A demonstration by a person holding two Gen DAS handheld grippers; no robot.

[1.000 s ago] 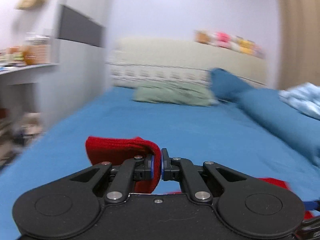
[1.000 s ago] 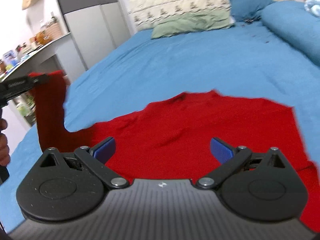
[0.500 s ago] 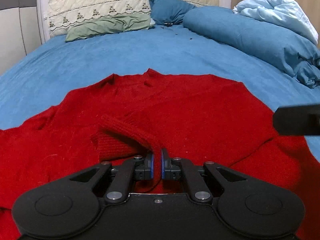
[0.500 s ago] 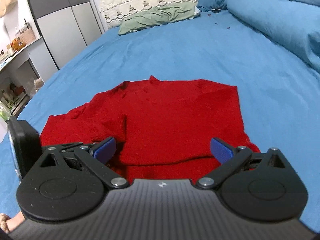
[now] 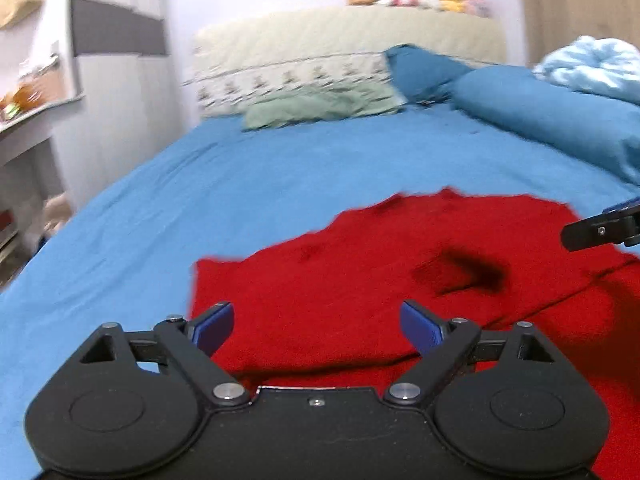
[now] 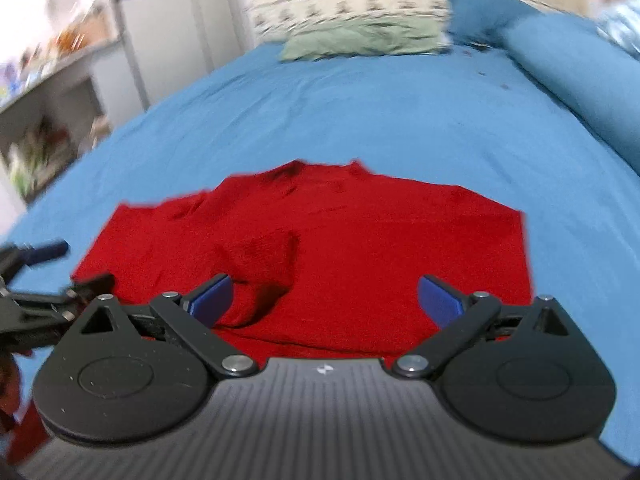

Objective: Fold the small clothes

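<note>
A red knit sweater [image 5: 400,272] lies flat on the blue bed sheet [image 5: 224,200], with one sleeve folded in over its body [image 6: 260,260]. It also shows in the right wrist view [image 6: 380,240]. My left gripper [image 5: 316,324] is open and empty just above the sweater's near left part. My right gripper [image 6: 324,300] is open and empty above the sweater's near edge. The right gripper's tip shows at the right edge of the left wrist view [image 5: 600,232]. The left gripper shows blurred at the left edge of the right wrist view [image 6: 36,280].
A green pillow [image 5: 320,106] and a cream headboard [image 5: 344,40] are at the far end of the bed. A rolled blue duvet [image 5: 552,116] and a light blue blanket [image 5: 596,60] lie along the right. A wardrobe [image 5: 120,60] and a shelf [image 5: 24,112] stand on the left.
My left gripper let go of the red sleeve, which now lies folded over the sweater's body, and opened. It pulled back to the left. The right gripper stayed open.
</note>
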